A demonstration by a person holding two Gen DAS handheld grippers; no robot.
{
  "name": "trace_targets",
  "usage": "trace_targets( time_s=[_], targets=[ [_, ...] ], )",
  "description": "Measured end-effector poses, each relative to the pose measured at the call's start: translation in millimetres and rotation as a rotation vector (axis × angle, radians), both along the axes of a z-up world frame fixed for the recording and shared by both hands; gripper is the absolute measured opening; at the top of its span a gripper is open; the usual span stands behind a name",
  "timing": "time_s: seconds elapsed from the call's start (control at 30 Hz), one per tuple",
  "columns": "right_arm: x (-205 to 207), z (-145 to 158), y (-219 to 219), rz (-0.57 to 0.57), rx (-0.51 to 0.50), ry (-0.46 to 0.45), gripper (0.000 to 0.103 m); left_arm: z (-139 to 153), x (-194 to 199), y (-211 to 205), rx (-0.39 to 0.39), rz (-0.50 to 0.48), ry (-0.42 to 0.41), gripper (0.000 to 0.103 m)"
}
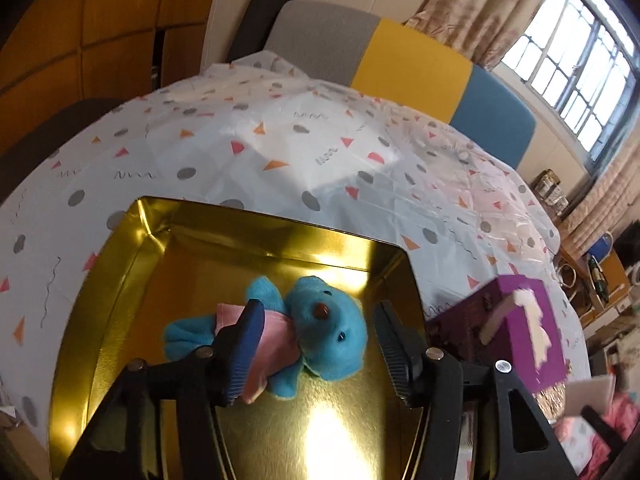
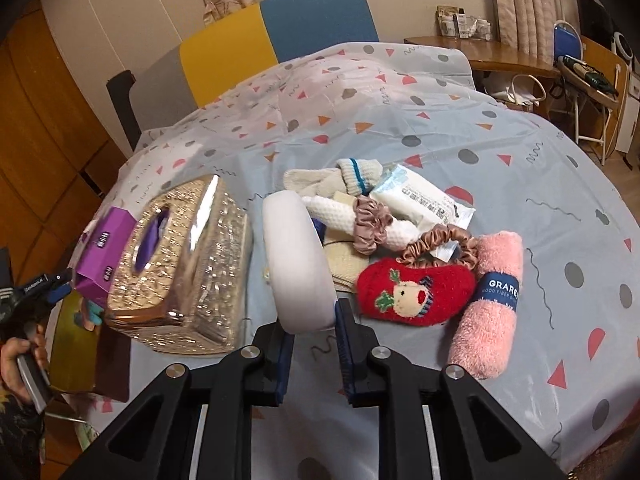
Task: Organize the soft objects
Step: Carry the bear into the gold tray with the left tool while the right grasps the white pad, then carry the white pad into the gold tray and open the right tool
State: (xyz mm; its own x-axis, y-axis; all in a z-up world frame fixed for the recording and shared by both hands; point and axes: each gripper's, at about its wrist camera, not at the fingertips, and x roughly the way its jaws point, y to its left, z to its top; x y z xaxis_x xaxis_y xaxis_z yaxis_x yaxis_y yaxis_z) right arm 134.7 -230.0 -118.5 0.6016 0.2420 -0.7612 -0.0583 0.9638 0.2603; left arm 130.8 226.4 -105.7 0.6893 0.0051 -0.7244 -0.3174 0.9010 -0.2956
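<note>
A blue teddy bear point(image 1: 320, 320) in a pink dress lies on its side in the gold metal tray point(image 1: 132, 264). My left gripper point(image 1: 318, 312) hangs over it, open, one finger on each side of the bear and neither pad pressing it. My right gripper point(image 2: 314, 320) is shut on the near end of a pale oblong cushion point(image 2: 296, 256), which stands up from the table. Behind it is a heap of soft things: a red reindeer sock point(image 2: 416, 292), a rolled pink towel point(image 2: 488, 304), two satin scrunchies point(image 2: 370, 224), and a cream sock point(image 2: 356, 176).
A glittery gold tissue box point(image 2: 180, 264) and a purple box point(image 2: 104, 252) stand between the tray and the heap. A wet-wipe pack point(image 2: 424, 200) lies in the heap. A person's hand point(image 2: 16, 356) shows at the left edge. A colour-block chair point(image 1: 412, 68) stands behind the patterned tablecloth point(image 1: 280, 140).
</note>
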Motion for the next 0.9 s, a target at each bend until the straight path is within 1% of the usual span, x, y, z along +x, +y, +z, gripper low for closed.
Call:
trace_targets(
  time_s=[0.07, 0.17, 0.23, 0.5, 0.57, 0.7, 0.8, 0.9],
  targets=[
    [-0.2, 7.0, 2.9, 0.003, 0.000, -0.009, 0.019, 3.4, -9.9, -4.3, 0.020, -0.012, -0.005, 0.062],
    [3.5, 15.7, 9.9, 0.004, -0.011, -0.017, 0.019, 6.5, -25.7, -11.6, 0.046, -0.037, -0.012, 0.063],
    [8.3, 20.1, 16.4, 0.006, -0.025, -0.019, 0.019, 6.3, -35.9, -14.6, 0.054, -0.046, -0.009, 0.066],
    [34.6, 40.4, 50.9, 0.046, -0.071, -0.049, 0.019, 3.3, -73.9, -13.7, 0.048, -0.050, -0.006, 0.067],
    [42.1, 50.0, 64.1, 0.064, -0.080, -0.071, 0.019, 5.4, -81.9, -13.2, 0.057, -0.049, -0.017, 0.067],
    [57.3, 73.8, 95.4, 0.112, -0.061, -0.118, 0.019, 7.0, -93.7, -9.5, 0.066, -0.040, -0.022, 0.069],
    [65.1, 90.2, 130.1, 0.176, -0.060, -0.153, 0.019, 6.3, -100.2, -4.6, 0.062, -0.028, -0.020, 0.069],
    [64.7, 99.2, 163.7, 0.248, -0.056, -0.175, 0.019, 5.7, -106.5, 1.5, 0.057, -0.012, -0.021, 0.069]
  ],
)
